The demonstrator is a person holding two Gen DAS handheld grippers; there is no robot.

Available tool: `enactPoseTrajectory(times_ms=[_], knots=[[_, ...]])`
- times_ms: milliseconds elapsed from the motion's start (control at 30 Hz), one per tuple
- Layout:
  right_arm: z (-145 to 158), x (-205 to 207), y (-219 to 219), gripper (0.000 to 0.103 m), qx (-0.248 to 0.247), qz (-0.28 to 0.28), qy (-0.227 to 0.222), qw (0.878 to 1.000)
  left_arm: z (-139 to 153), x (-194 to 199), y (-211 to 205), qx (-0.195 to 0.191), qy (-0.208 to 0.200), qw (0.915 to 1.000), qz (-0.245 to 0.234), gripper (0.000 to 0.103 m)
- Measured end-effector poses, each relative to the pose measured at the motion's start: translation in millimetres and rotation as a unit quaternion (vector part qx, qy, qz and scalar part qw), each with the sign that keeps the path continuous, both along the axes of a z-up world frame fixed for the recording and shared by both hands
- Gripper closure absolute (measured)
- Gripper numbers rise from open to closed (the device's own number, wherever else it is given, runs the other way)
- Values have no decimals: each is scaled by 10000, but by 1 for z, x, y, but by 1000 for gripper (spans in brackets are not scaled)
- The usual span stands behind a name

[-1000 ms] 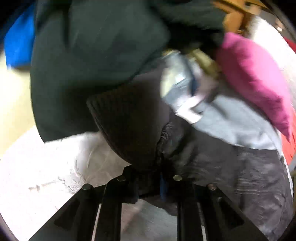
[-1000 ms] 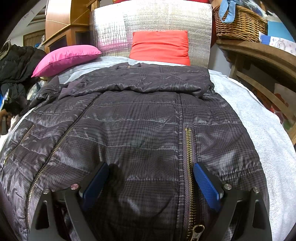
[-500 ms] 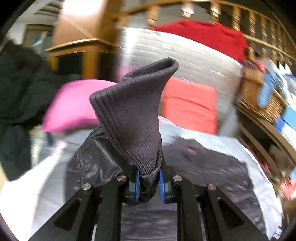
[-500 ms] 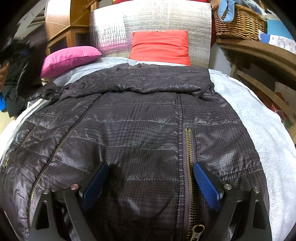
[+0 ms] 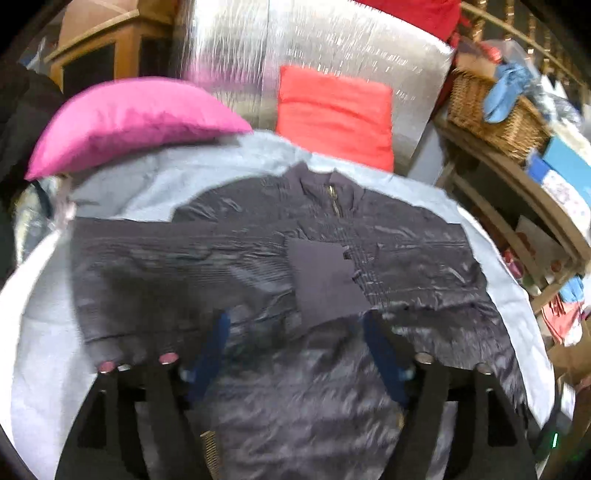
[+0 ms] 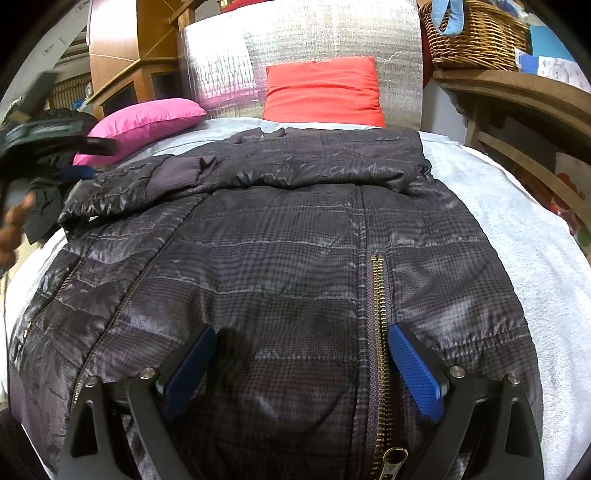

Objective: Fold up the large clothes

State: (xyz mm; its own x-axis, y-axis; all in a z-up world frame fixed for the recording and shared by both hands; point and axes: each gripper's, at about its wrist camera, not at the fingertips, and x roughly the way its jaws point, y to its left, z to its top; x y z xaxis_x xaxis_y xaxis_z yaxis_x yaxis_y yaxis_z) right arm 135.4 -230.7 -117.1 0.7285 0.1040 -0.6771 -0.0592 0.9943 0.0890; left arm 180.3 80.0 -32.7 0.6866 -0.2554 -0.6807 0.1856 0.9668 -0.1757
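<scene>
- The left gripper (image 5: pixel 295 350) is angling down over the dark quilted jacket (image 5: pixel 280 258); its jaws have just been opening and are standing wide, with nothing pinched between the blue pads.
- The ribbed cuff (image 5: pixel 325 280) of the sleeve is lying flat across the jacket's chest, just ahead of those fingers and apart from them.
- The right gripper (image 6: pixel 299 373) is tilting down over the jacket's lower front, jaws spread wide, with the brass zipper (image 6: pixel 376 332) running just inside its right pad; I cannot tell whether the pads are touching the fabric.
- From the right wrist camera, the left gripper and the hand (image 6: pixel 14 225) carrying it are showing blurred at the left edge.
- The jacket is lying spread on a pale grey sheet (image 6: pixel 517 221) covering the bed.
- A pink pillow (image 5: pixel 125 118) and a red pillow (image 6: pixel 321 88) are sitting at the head, against a silver foil panel (image 6: pixel 314 33).
- A wicker basket (image 6: pixel 476 37) is resting on a wooden shelf (image 6: pixel 517 88) to the right.
</scene>
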Motion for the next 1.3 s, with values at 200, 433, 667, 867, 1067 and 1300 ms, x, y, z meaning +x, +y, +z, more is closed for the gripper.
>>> enactPoseTrajectory(times_ms=[200, 433, 667, 867, 1067, 1300], knots=[[24, -1, -19, 7, 1026, -116, 301, 9942, -23, -24, 97, 341, -497, 9913, 1169, 19], [74, 64, 29, 7, 3615, 761, 619, 9272, -102, -31, 217, -909, 365, 9428, 3186, 19], [25, 175, 94, 32, 4489, 403, 1449, 8808, -118, -35, 207, -544, 110, 9497, 3082, 12], [-11, 209, 113, 33, 4682, -93, 1768, 8657, -118, -35, 202, -522, 37, 9501, 3074, 10], [13, 217, 124, 81, 4094, 18, 1590, 8984, -120, -39, 207, -517, 33, 9505, 3064, 10], [125, 218, 109, 85, 3000, 468, 331, 9522, -120, -36, 206, -473, 59, 9503, 3077, 9]])
